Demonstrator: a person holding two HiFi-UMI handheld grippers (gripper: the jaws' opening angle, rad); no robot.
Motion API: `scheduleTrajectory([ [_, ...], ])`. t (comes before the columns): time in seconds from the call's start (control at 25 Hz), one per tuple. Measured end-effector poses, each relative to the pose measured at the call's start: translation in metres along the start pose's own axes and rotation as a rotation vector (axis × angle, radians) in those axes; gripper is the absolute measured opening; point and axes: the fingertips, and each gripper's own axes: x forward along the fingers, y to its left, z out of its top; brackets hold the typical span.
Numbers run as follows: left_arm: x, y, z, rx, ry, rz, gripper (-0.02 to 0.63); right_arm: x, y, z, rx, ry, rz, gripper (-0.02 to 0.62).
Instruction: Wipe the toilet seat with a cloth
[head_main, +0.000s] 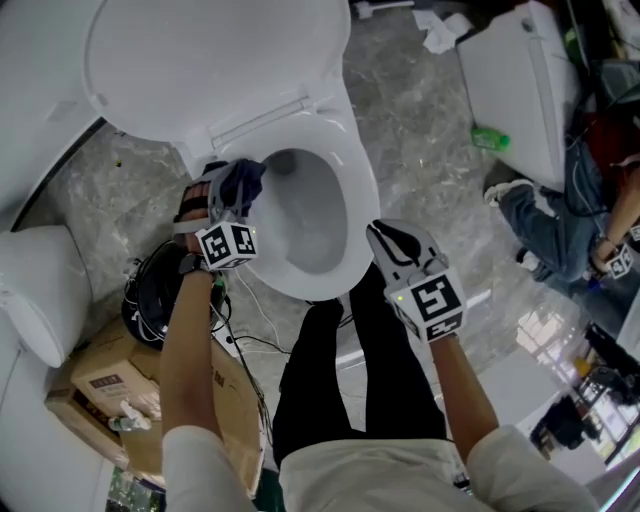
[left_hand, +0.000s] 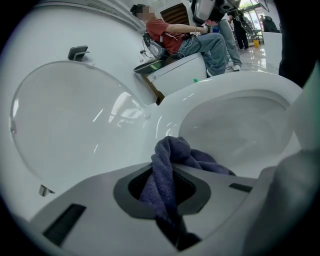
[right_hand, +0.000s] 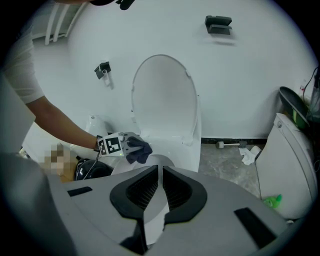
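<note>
Blue-violet cloth (head_main: 248, 180) is clamped in your left gripper (head_main: 228, 200): the left gripper view shows the jaws closed on a bunched fold of it, with the loose end spilling forward past the tips. You hold that gripper at the rear left edge of the toilet seat (head_main: 358, 195), close to the hinge, and the cloth lies over the white ring at the lip of the bowl (head_main: 310, 215); whether it presses on the surface cannot be confirmed. The lid (head_main: 220, 60) stands raised behind the seat. Your right gripper (head_main: 392, 243) sits just off the front right edge of the seat, apart from the cloth. Its own view shows the jaws drawn almost together with only a thin slit between the ribbed pads (right_hand: 142, 187) and nothing in that slit; the same view shows the left gripper and cloth across the ring. The toilet stands on a grey marbled floor (head_main: 420, 120). A cardboard box (head_main: 110, 380) and a black rounded object (head_main: 155, 300) lie beside the left edge of the toilet. A second white toilet (head_main: 520, 90) stands well apart at the upper right, with a small green item (head_main: 490, 138) at its foot and a seated person (head_main: 560, 230) next to it.
</note>
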Motion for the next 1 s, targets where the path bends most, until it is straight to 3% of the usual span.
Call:
scheduleTrajectory([
  [0.28, 0.026, 0.027, 0.026, 0.007, 0.015, 0.012, 0.035, -0.002, -0.023, 0.016, -0.005, -0.016, 0.005, 0.051],
  [0.6, 0.046, 0.041, 0.060, -0.075, 0.014, 0.040, 0.035, -0.009, -0.049, 0.023, 0.002, -0.029, 0.011, 0.051],
  [0.84, 0.060, 0.041, 0.090, -0.248, -0.033, -0.005, 0.034, -0.019, -0.071, 0.017, -0.001, -0.023, 0.009, 0.051],
  [1.0, 0.055, 0.042, 0.117, -0.437, -0.134, -0.025, 0.035, -0.026, -0.083, 0.022, 0.004, -0.039, 0.002, 0.051],
])
